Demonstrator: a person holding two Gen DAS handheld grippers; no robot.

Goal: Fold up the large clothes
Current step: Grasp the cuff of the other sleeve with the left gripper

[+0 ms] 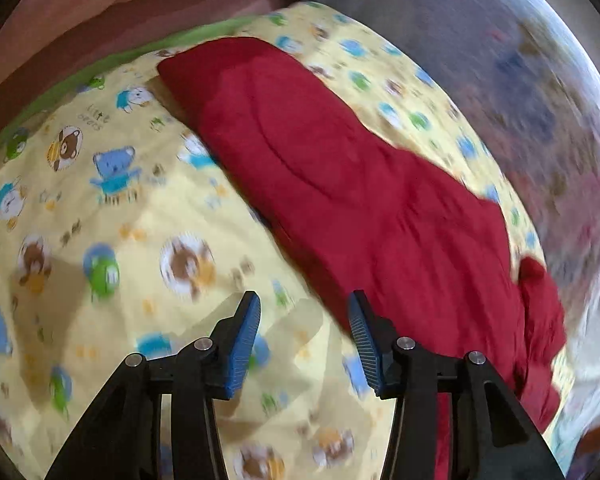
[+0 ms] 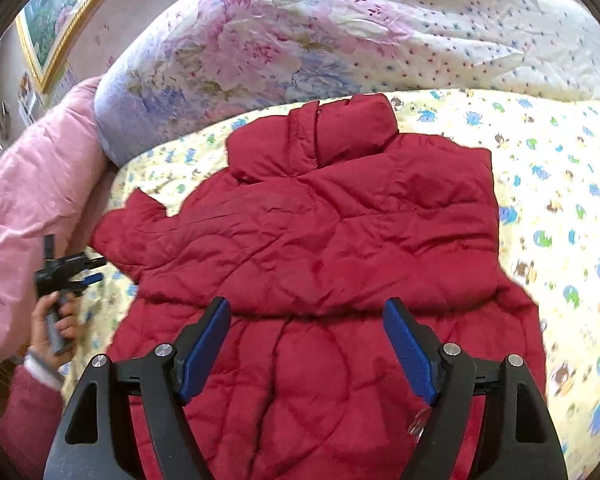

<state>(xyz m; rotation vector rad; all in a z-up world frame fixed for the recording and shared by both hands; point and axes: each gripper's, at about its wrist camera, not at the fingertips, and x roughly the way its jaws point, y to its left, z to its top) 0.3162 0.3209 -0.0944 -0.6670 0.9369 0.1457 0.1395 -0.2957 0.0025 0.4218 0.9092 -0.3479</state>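
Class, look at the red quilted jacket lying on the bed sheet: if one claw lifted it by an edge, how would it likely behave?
The red quilted jacket is creased and puffy, so it would probably droop rather than hold its shape. Its padding suggests it is light for its bulk. Its smooth-looking shell may slip on the yellow cartoon sheet when pushed.

Red quilted jacket (image 2: 320,240), yellow cartoon-bear sheet (image 1: 100,200), floral duvet (image 2: 300,40), pink blanket (image 2: 32,200)

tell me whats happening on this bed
A person is folding a red padded jacket spread on a yellow cartoon-print sheet, with a claw in each hand. The right claw hovers open above the jacket, gripping nothing. The left claw is open too, over the sheet beside the jacket's edge.
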